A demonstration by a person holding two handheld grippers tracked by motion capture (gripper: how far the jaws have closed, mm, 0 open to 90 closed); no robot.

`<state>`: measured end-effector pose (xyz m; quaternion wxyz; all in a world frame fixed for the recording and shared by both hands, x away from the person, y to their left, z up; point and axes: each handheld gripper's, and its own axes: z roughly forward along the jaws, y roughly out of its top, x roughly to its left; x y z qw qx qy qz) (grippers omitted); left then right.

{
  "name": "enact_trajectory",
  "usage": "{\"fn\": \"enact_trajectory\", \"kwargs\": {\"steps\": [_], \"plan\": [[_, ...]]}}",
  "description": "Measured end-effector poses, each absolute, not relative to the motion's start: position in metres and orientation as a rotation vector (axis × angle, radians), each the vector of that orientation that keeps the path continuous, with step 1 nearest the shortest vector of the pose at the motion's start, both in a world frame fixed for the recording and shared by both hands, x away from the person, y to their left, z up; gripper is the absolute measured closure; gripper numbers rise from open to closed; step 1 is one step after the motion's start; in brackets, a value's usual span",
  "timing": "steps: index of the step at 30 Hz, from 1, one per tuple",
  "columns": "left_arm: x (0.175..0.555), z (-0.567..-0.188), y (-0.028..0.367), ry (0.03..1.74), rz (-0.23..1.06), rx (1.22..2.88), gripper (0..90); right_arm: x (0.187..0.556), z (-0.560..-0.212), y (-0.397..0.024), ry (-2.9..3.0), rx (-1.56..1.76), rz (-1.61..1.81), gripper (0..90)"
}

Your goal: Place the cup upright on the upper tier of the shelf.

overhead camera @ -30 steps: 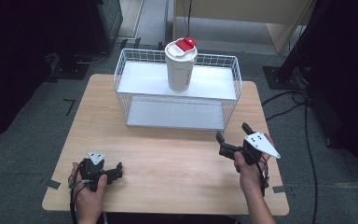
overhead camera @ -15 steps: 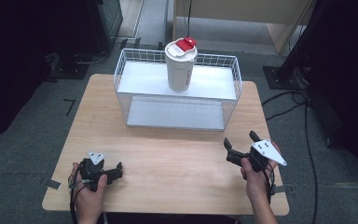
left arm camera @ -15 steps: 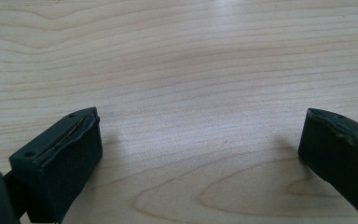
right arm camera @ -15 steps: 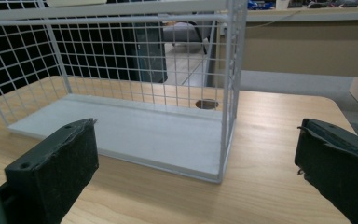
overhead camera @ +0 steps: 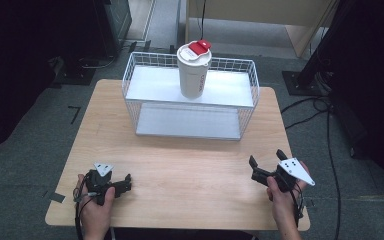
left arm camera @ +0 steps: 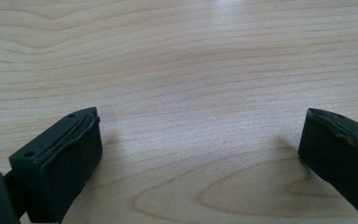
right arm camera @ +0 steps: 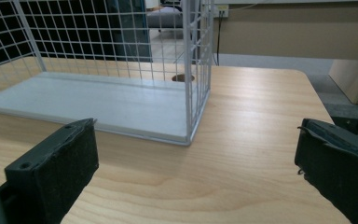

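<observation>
**Both grippers low at the near edge, cup up on the rack**

The wooden table (overhead camera: 180, 165) has a broad bare stretch between its near edge and the white wire rack (overhead camera: 190, 107), which sits toward the far edge and spans most of the middle. In the right gripper view the rack's near right corner post (right arm camera: 187, 93) stands just ahead, with bare wood to its right as far as the table's right edge.

The white cup with a red lid (overhead camera: 194, 70) stands upright on the rack's upper shelf, about mid-width (well apart from both tools, with the bare stretch of table in between).

The right gripper (overhead camera: 266, 165) is held near the table's near right corner, its 2 jaws spread wide and pointing toward the rack; the hand (overhead camera: 280, 192) grips it from behind, forearm coming in over the near edge. The left gripper (overhead camera: 125, 182) lies low near the near left corner, pointing right along the near edge, jaws also spread, with nothing between them but wood grain in the left gripper view.
</observation>
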<state>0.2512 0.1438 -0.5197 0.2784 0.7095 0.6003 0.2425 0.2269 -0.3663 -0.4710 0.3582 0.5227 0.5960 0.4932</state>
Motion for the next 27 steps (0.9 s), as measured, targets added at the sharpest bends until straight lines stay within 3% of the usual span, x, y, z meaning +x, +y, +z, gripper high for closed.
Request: {"fn": "enact_trajectory", "kwargs": {"steps": [27], "plan": [[0.251, -0.52, 0.144, 1.611, 0.651, 1.903, 0.0, 0.2, -0.501, -0.406, 1.569, 1.446, 1.117, 0.0]]}}
